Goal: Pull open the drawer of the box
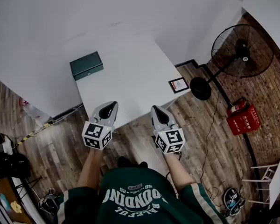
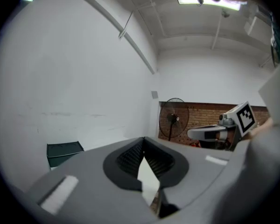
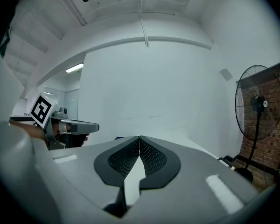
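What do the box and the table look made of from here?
Box: probably painted sheet metal. It is dark green with a slight sheen and crisp straight edges, and a small pale fitting shows on its front. Hard plastic can't be ruled out.
Table: likely laminate or painted board. The top is smooth, white and matte, and no grain or texture shows.

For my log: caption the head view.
Left gripper and right gripper, shut and empty, poised at the table; green box on its far left corner.
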`<state>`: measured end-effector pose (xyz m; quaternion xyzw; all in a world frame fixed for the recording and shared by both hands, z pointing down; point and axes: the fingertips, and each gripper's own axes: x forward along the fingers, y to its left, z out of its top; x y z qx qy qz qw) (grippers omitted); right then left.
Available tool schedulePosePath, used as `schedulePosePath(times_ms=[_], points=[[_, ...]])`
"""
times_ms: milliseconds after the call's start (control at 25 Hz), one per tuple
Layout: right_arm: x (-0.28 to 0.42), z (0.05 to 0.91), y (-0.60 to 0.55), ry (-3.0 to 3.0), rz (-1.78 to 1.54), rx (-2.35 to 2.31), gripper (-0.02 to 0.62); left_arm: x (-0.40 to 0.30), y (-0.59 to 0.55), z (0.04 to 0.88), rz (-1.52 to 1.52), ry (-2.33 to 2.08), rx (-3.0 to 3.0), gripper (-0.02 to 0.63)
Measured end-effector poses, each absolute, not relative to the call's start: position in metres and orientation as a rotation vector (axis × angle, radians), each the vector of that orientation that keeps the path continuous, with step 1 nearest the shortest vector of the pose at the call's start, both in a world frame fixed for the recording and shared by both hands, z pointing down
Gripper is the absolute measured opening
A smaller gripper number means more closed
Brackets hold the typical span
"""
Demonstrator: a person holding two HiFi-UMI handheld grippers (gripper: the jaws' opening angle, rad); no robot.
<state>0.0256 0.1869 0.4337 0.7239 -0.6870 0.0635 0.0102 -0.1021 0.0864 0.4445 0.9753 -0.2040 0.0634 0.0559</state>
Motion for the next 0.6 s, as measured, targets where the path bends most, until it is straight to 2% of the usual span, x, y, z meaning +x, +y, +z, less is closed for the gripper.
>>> schedulePosePath(times_ms=[600], points=[[0.026, 0.432, 0.144, -2.151, 0.217, 2.285, 0.002, -0.102, 0.039, 0.457, 0.202, -0.607, 2.943, 0.052]])
